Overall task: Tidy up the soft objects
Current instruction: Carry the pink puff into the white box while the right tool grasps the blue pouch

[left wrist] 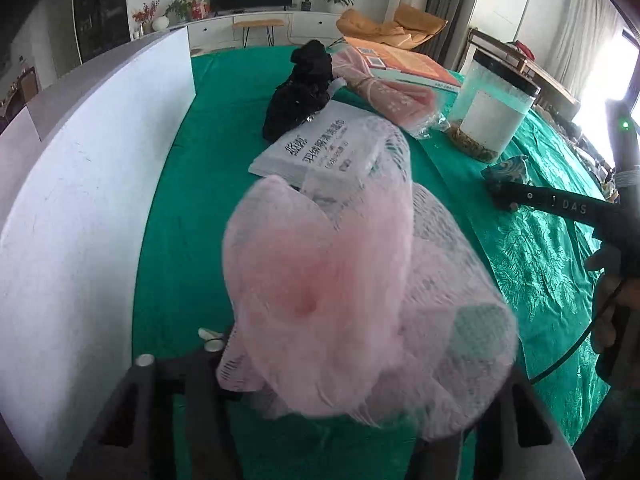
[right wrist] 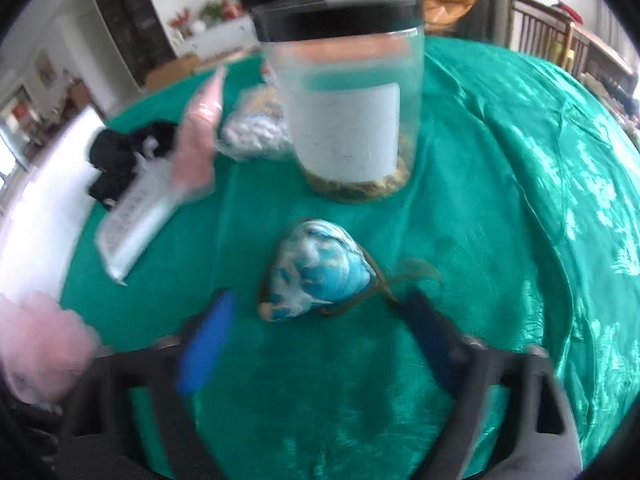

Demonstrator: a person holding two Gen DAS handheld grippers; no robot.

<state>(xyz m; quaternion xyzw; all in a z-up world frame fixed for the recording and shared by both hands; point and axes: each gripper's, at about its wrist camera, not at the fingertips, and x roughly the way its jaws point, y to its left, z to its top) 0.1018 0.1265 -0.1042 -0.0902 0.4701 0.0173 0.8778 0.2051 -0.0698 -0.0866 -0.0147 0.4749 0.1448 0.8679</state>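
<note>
the left hand-held gripper [left wrist: 340, 392] is grasping a pink mesh bath pouf [left wrist: 320, 292], a light, gathered ball of netting that billows up over the fingers and hides most of them; its jaws are drawn close on the bunched mesh. the right hand-held gripper [right wrist: 316, 320] looks released in its own blurred view: its blue-padded fingers [right wrist: 208, 332] stand apart with a small blue-and-white pouch [right wrist: 320, 272] just ahead of and between the tips, not visibly pressed, so i would not call it held.

the step in hand seems to be gathering the soft items one per hand, with the pouf lifted and the pouch about to be taken. the next move calls for settling the right fingers either side of the pouch and closing gently, since it is rounded, satiny and trailing a thin brown cord that could snag.

beyond the left gripper lie a flat white plastic wipes pack [left wrist: 312, 148], a crumpled black fabric bundle [left wrist: 300, 88] and a pink folded cloth in clear wrap [left wrist: 384, 92]. past the right gripper stands a rigid clear jar with a black lid [right wrist: 344, 92], all on the glossy green cloth of the surface [right wrist: 500, 200].
</note>
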